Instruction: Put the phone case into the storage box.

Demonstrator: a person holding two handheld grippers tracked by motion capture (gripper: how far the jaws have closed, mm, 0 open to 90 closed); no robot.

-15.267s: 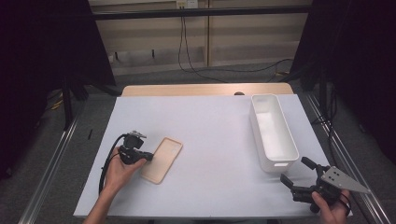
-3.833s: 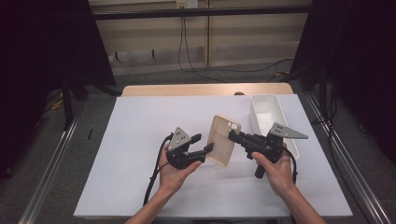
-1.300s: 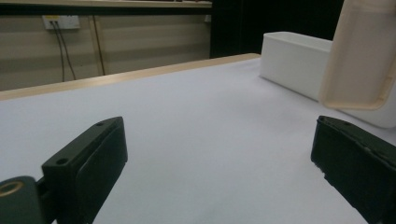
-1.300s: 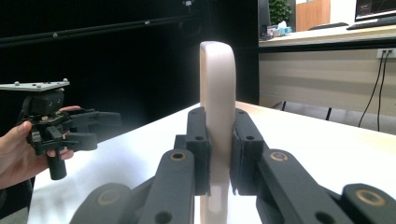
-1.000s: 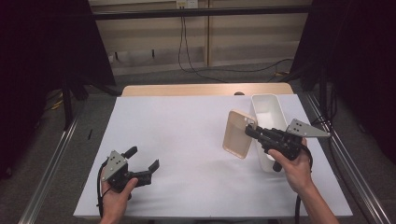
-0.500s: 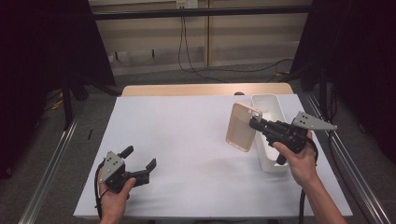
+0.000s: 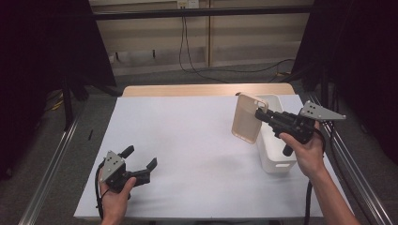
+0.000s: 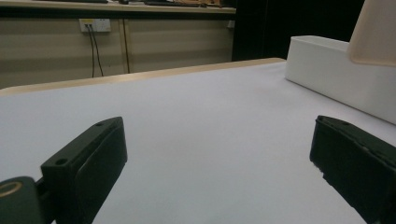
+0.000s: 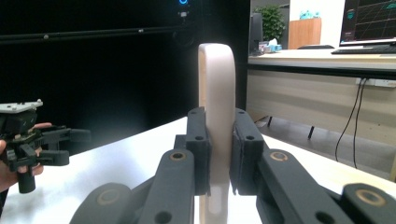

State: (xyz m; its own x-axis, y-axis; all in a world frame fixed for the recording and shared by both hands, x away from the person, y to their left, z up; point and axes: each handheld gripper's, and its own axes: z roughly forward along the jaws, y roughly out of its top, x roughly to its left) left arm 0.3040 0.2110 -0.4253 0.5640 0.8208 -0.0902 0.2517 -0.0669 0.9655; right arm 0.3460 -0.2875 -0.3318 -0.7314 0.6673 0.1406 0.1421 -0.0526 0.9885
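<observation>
A flat beige tray-shaped lid (image 7: 247,117) hangs upright in the air at the right, just left of the white bin (image 7: 273,154). My right gripper (image 7: 259,112) is shut on its right edge. In the right gripper view the lid (image 9: 217,84) stands edge-on, pinched between both jaws. My left gripper (image 7: 139,162) rests low at the table's front left, open, with nothing between its jaws; in the left gripper view (image 8: 219,154) bare white table lies between them.
The white table top (image 7: 187,136) spreads between the two hands. The long white bin (image 8: 336,74) stands along the right side. Metal rails run along both table sides, and the wooden far edge (image 7: 206,90) borders the back.
My right gripper has carried the lid further right and up, close to the bin. My left gripper let go of it earlier and has stayed at the front left.
</observation>
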